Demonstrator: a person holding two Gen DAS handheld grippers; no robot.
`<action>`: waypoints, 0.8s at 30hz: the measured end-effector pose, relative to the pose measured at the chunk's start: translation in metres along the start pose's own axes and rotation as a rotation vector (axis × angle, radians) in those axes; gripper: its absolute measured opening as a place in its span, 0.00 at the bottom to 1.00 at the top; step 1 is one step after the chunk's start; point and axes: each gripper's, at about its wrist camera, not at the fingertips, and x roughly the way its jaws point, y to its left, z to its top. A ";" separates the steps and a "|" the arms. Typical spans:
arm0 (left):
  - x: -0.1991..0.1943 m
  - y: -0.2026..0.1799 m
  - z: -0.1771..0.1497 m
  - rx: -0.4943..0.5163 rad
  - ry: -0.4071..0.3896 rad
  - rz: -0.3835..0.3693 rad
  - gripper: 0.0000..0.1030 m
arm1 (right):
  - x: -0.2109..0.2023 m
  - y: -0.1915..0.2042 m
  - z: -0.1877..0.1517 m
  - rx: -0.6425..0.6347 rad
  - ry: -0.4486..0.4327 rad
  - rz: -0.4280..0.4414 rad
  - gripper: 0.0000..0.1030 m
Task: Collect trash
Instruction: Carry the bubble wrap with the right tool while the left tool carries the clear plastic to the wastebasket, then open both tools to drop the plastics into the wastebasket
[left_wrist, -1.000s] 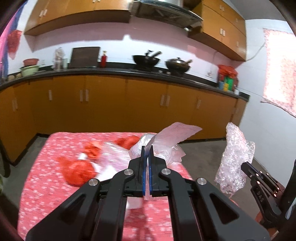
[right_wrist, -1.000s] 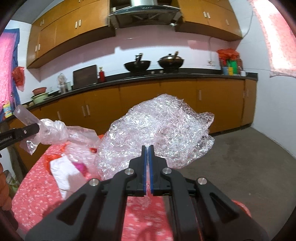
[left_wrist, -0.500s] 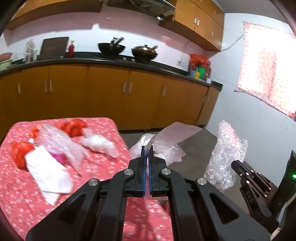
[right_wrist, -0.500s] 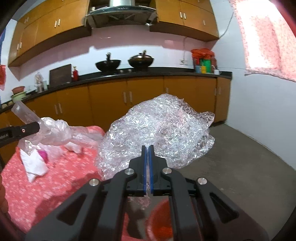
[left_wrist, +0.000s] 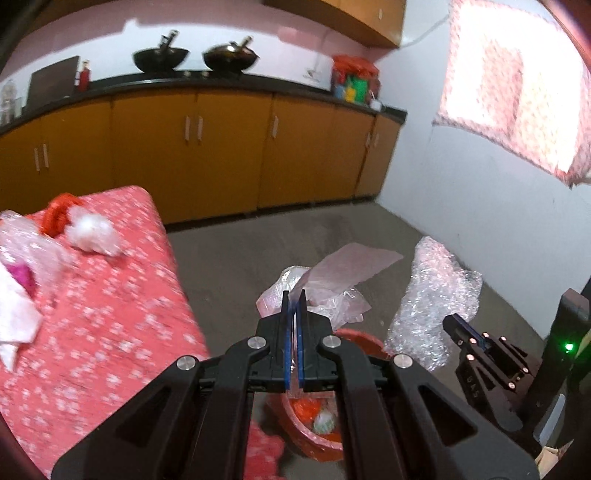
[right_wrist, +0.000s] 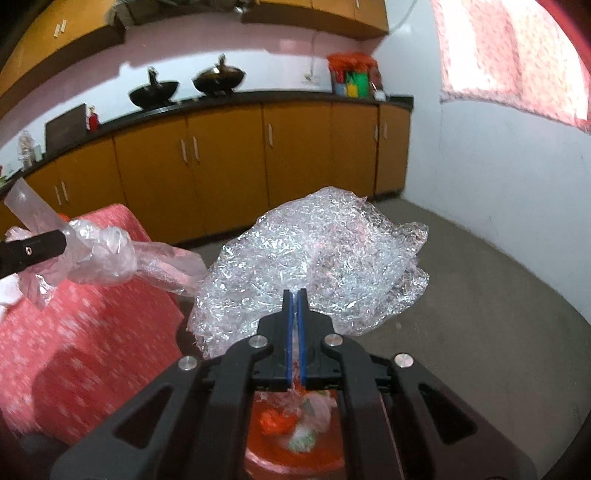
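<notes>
On the left of the left wrist view, the table (left_wrist: 110, 332) in its red flowered cloth carries loose trash near its far edge: a pink-and-clear plastic wad (left_wrist: 26, 254) at the left, a red crumpled bag (left_wrist: 59, 214) at the far edge, and a white tissue ball (left_wrist: 92, 232) just beside it toward the far right corner. A white sheet (left_wrist: 14, 314) lies along the left edge. The table's right edge drops to bare grey concrete floor (left_wrist: 277, 236), which runs open to the orange cabinets (left_wrist: 221, 147) and the white wall. The left gripper (left_wrist: 294, 295) hangs past that right edge, its blue-lined fingers pressed together on a clear plastic bag (left_wrist: 332, 273), whose flat flap points up and to the right. In the right wrist view the same bag stretches roughly level, its long axis running from the left gripper's tip toward the bubble wrap. Below both grippers a red bin (left_wrist: 325, 435) stands on the floor beside the table's near right corner, with orange and white scraps inside. Further right, the right gripper (right_wrist: 294, 295) pinches a crumpled bubble wrap (right_wrist: 321, 258), a broad wad rising above the fingers, directly over the bin. Small white lettering on the right gripper's side is too blurred to read.
</notes>
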 end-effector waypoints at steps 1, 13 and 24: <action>0.007 -0.006 -0.004 0.010 0.016 -0.003 0.02 | 0.003 -0.004 -0.005 0.005 0.013 -0.002 0.04; 0.083 -0.056 -0.048 0.085 0.197 -0.006 0.02 | 0.065 -0.038 -0.069 0.033 0.210 -0.008 0.04; 0.125 -0.075 -0.068 0.134 0.282 0.006 0.02 | 0.105 -0.039 -0.087 0.029 0.275 -0.002 0.05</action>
